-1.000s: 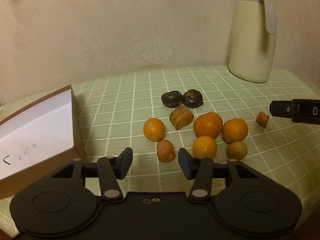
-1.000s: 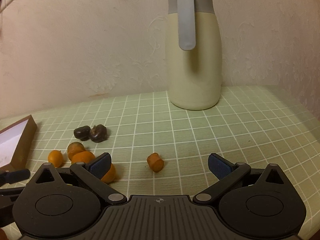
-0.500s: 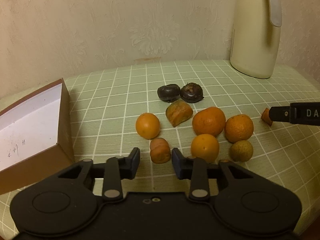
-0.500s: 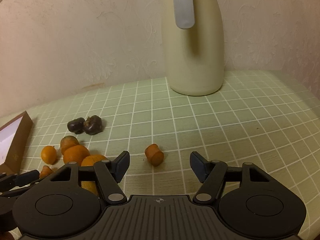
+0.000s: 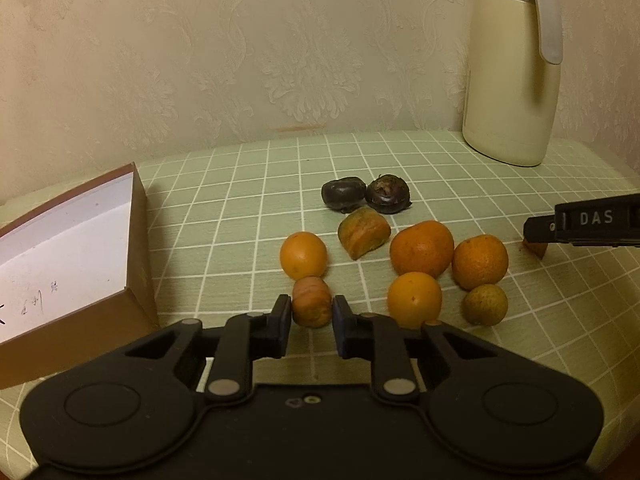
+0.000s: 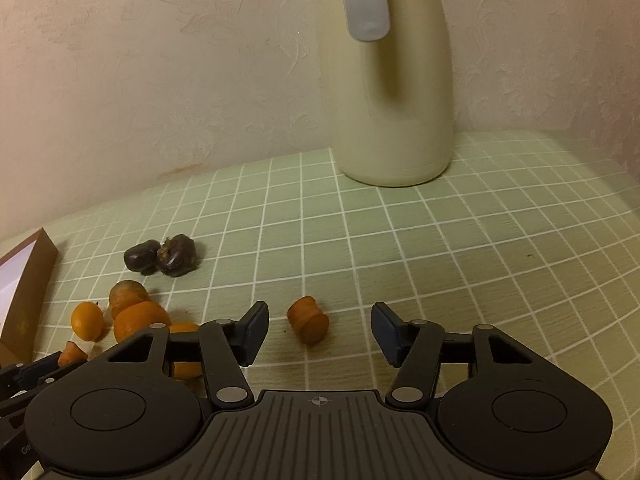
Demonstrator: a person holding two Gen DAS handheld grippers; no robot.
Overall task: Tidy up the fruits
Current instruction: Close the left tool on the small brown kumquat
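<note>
Fruits: none boxed yet; all loose mid-table beside the empty box (image 5: 72, 240). My left gripper (image 5: 307, 322) pinches one orange chunk (image 5: 311, 307); my right gripper (image 6: 320, 334) (jaws closing) straddles another chunk (image 6: 308, 319), untouched.

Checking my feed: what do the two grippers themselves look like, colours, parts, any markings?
Both are matte black plastic. The left gripper has two round housings, bare metal pivot pins and black finger pads. The right gripper is the same build, with a ribbed centre plate bearing a small crosshair mark and dark blue finger pads; in the left view its side reads "DAS" in pale letters. No cables, sleeves or hands are visible.
</note>
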